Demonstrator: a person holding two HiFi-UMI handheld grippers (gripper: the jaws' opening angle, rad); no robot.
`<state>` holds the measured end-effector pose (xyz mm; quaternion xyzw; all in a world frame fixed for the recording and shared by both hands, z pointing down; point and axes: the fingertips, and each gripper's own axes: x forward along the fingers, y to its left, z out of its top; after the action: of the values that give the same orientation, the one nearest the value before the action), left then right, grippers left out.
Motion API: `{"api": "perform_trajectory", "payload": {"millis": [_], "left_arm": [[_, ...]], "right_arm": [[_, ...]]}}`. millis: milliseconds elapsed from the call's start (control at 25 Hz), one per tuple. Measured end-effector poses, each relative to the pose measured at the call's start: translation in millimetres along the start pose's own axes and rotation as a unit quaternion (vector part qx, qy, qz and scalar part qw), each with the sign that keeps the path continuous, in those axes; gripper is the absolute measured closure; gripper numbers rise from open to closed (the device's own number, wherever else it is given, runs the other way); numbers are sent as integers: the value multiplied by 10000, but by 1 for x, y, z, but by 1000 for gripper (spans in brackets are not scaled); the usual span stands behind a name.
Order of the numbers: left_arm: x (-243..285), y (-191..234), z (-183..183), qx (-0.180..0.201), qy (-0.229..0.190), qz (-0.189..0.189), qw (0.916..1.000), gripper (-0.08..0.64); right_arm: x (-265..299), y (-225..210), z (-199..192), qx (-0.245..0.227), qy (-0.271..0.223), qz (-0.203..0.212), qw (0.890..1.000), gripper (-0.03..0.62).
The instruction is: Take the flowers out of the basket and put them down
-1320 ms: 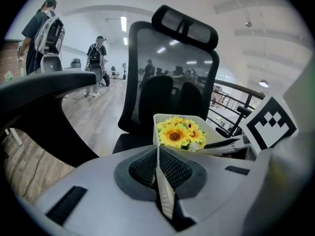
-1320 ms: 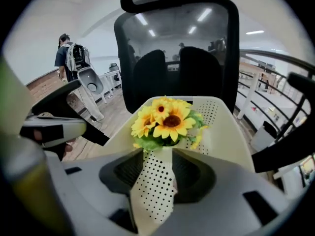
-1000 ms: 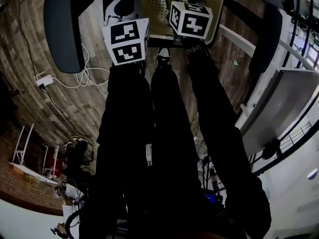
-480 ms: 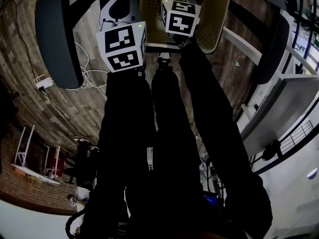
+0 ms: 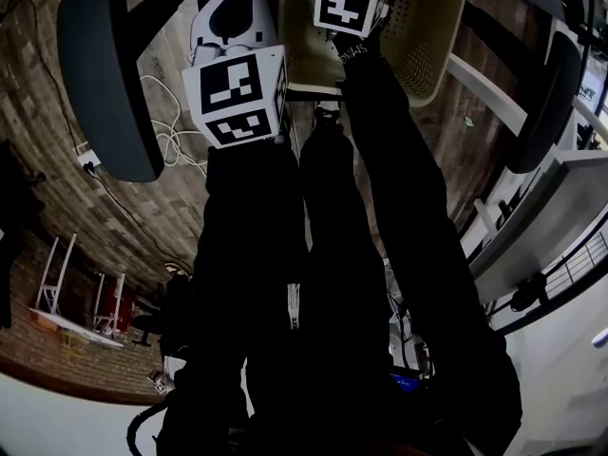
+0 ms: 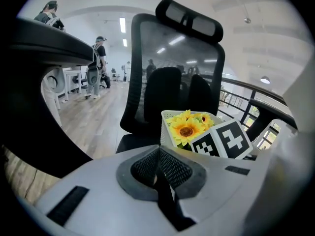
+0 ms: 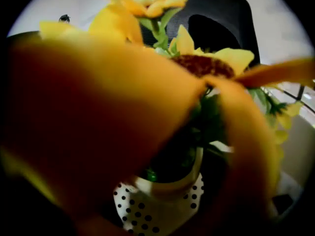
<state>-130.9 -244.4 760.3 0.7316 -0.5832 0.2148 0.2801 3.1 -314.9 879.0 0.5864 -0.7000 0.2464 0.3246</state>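
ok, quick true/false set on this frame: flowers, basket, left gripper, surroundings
1. The yellow sunflowers sit in the white perforated basket. True.
2. The left gripper holds a flower. False: its jaws are together with nothing between them.
3. The basket stands on the floor. False: it appears to rest on the seat of the black mesh office chair.
4. People stand in the background. True.
5. The flowers' pot is plain green. False: the right gripper view shows a white pot with black dots.
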Motion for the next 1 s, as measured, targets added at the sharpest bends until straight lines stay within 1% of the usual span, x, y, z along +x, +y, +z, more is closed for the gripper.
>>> {"api": "perform_trajectory", "payload": {"millis": [80,240,440,600,720,1000], "left_arm": [[-1,0,-1,24,-3,0,10000,560],[-2,4,-5,32,-2,16,10000,560],[-3,8,-11,9,-16,65,10000,560],[-5,7,-12,38,-37,91,9999,560],[-6,8,-10,46,-85,117,9999,560],[-7,14,-15,29,-123,155,9998,560]], "right_arm": [[5,-3,1,-34,-45,-71,10000,101],[9,0,9,118,-311,-35,9994,101],[14,0,13,235,-567,-183,9979,101],[25,-6,18,371,-511,-289,9976,95],[29,-13,12,319,-370,-453,9978,84],[35,-10,18,373,-584,-426,9967,71]]}}
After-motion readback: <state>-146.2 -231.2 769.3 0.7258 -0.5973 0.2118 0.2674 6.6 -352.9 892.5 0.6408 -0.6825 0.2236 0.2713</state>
